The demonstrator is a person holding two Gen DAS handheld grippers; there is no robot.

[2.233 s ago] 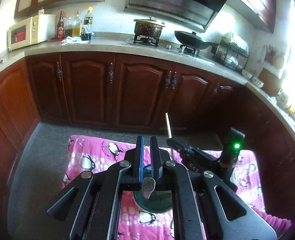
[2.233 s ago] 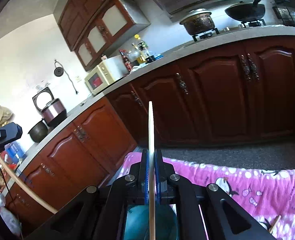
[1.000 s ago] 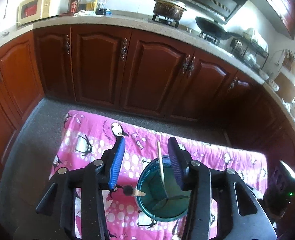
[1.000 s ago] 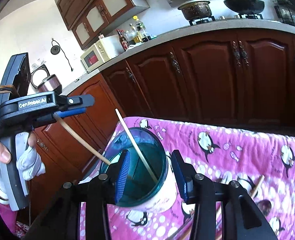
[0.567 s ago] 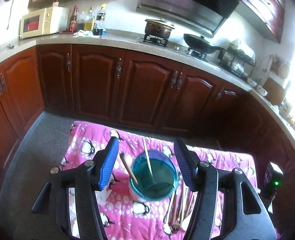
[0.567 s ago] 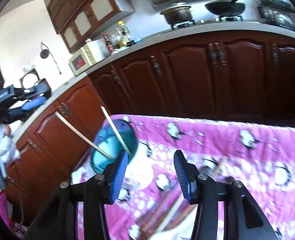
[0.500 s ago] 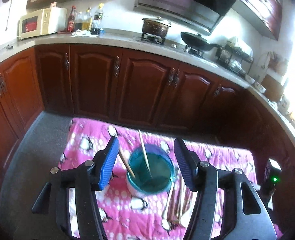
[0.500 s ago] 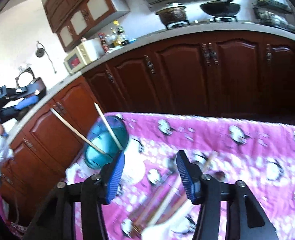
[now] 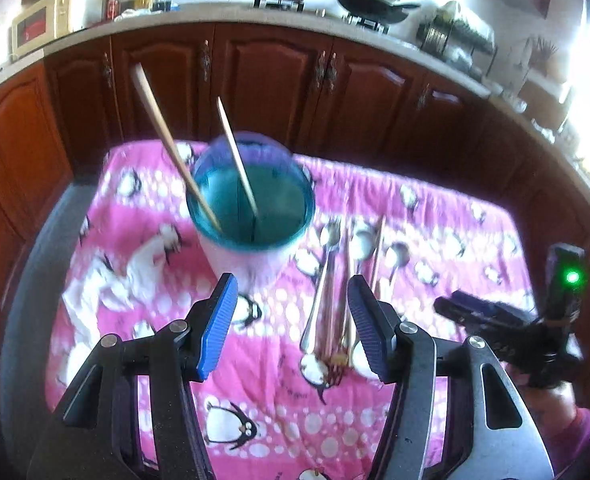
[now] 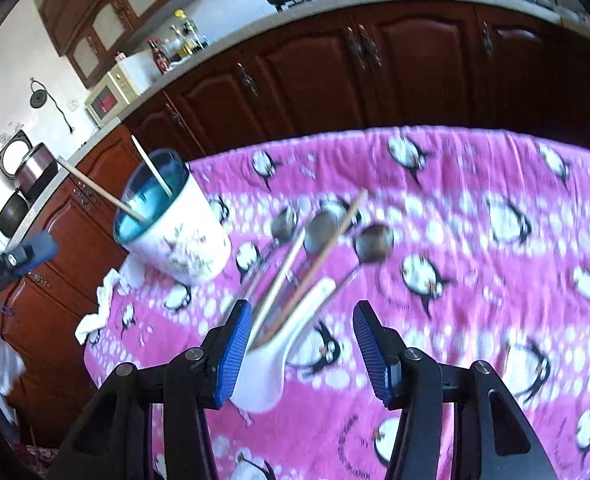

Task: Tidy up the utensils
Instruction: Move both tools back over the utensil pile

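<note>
A pink penguin blanket (image 9: 435,216) carries a teal-lined cup (image 9: 251,216) holding two sticks, and beside it the loose utensils (image 10: 303,268). Both the left gripper (image 9: 293,324) and right gripper (image 10: 301,350) gape empty, hovering just short of that pile

Pile of metal spoons and wooden chopsticks (image 10: 307,256): motion-blurred; their number cannot be told.
White ceramic spoon (image 10: 283,336): its near end is hidden behind the right claw (image 10: 303,350).
Pink penguin-print cloth (image 9: 435,216): its near edge is cut off.
White cup with teal inside (image 9: 251,208): smeared outline.
</note>
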